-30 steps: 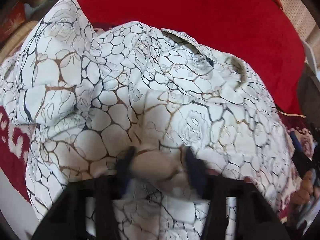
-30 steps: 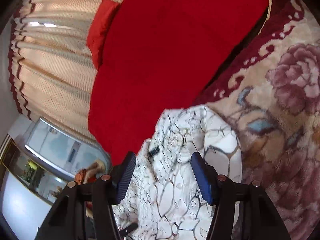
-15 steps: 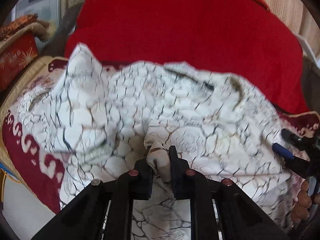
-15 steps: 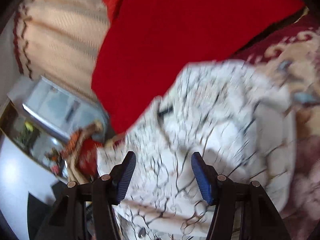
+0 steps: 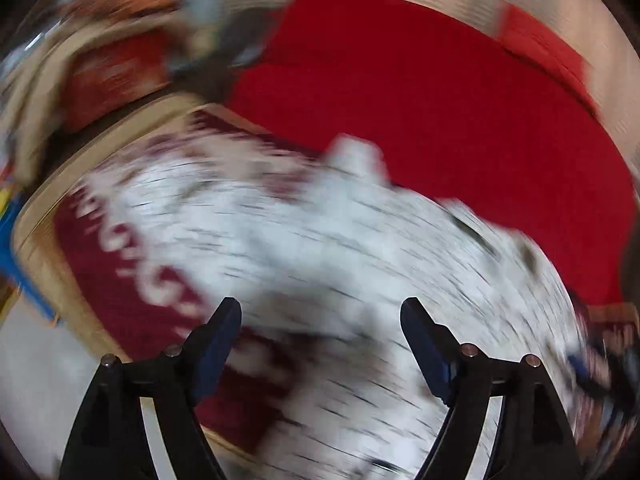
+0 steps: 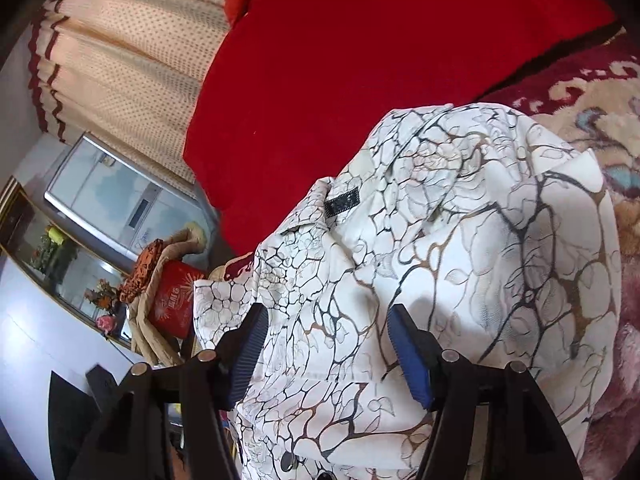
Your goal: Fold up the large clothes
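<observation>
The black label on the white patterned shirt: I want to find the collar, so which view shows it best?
The right wrist view: the black label sits sharp by the white patterned shirt's collar. In the left wrist view the shirt is smeared by motion blur, and no label can be made out.

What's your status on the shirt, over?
Left gripper just opened, fingers clear of cloth. Right gripper open above the shirt. Shirt rumpled on the rug, fold unfinished. Nothing in the way.
</observation>
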The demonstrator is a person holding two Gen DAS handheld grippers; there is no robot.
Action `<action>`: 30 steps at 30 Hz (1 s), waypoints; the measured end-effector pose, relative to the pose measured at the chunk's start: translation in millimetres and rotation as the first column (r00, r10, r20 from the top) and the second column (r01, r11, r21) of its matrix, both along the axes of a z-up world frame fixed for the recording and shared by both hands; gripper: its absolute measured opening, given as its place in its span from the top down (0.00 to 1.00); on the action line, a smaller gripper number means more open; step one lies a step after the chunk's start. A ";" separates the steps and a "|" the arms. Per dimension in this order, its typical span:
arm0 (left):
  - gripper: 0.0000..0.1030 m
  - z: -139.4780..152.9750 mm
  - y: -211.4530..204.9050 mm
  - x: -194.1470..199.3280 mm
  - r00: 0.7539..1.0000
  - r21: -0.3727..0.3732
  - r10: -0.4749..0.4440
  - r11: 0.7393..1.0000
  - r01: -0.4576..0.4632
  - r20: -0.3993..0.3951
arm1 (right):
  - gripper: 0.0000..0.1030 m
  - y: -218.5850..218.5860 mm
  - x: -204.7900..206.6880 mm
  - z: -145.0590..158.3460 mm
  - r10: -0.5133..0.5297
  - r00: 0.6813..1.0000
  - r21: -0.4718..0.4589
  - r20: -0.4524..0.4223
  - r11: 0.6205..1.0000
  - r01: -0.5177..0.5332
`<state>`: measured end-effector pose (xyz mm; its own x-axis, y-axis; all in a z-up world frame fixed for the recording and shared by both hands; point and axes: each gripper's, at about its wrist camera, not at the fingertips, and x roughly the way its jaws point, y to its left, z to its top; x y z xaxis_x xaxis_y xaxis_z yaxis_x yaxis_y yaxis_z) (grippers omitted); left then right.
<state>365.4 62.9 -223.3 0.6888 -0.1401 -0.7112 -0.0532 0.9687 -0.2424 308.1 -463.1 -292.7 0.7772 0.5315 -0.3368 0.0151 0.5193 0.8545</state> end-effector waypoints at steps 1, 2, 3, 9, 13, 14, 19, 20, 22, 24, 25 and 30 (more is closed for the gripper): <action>0.20 -3.4 31.1 13.8 0.996 -0.037 0.081 0.996 -0.082 -0.026 | 0.36 2.5 0.7 1.0 0.006 1.000 -0.004 0.002 1.000 -0.006; 0.20 -7.0 48.9 20.3 0.990 -0.055 0.132 0.989 -0.134 -0.039 | 0.36 5.7 2.5 2.1 0.010 1.000 -0.012 0.003 1.000 -0.010; 0.20 -13.2 76.5 32.4 0.977 -0.084 0.206 0.974 -0.210 -0.060 | 0.36 8.1 3.3 2.9 0.014 1.000 -0.023 0.004 1.000 -0.014; 0.47 -61.6 167.7 79.7 0.924 -0.269 0.335 0.887 -0.375 -0.183 | 0.36 18.5 7.9 1.3 0.035 0.999 -0.057 0.002 0.998 -0.035; 0.63 -86.9 171.3 110.1 0.928 -0.360 0.274 0.863 -0.354 -0.255 | 0.36 22.7 13.1 -1.6 0.039 0.999 -0.073 -0.005 0.997 -0.040; 0.61 -89.5 168.9 116.5 0.922 -0.350 0.278 0.864 -0.363 -0.271 | 0.36 23.6 14.5 -3.0 0.039 0.999 -0.079 -0.009 0.996 -0.040; 0.56 -100.5 169.9 130.3 0.912 -0.381 0.322 0.834 -0.400 -0.254 | 0.36 25.6 18.2 -5.0 0.037 0.999 -0.097 -0.009 0.995 -0.038; 0.56 -101.6 170.5 132.5 0.911 -0.382 0.328 0.832 -0.403 -0.248 | 0.36 26.3 18.8 -5.4 0.037 0.999 -0.103 -0.009 0.994 -0.037; 0.77 -100.7 169.9 134.9 0.907 -0.359 0.349 0.836 -0.415 -0.236 | 0.36 27.6 19.5 -5.2 0.035 0.999 -0.116 -0.007 0.993 -0.035; 0.84 -96.5 167.3 136.7 0.909 -0.328 0.349 0.851 -0.410 -0.228 | 0.36 28.5 20.0 -4.4 0.029 1.000 -0.127 -0.002 0.991 -0.029; 0.87 -90.6 165.8 135.5 0.915 -0.326 0.344 0.857 -0.398 -0.211 | 0.36 28.4 19.8 -4.2 0.026 1.000 -0.128 0.001 0.991 -0.026; 0.89 -28.4 139.8 127.7 0.957 -0.245 0.283 0.925 -0.291 -0.070 | 0.36 22.1 14.8 -1.8 -0.009 1.000 -0.128 0.012 0.992 0.010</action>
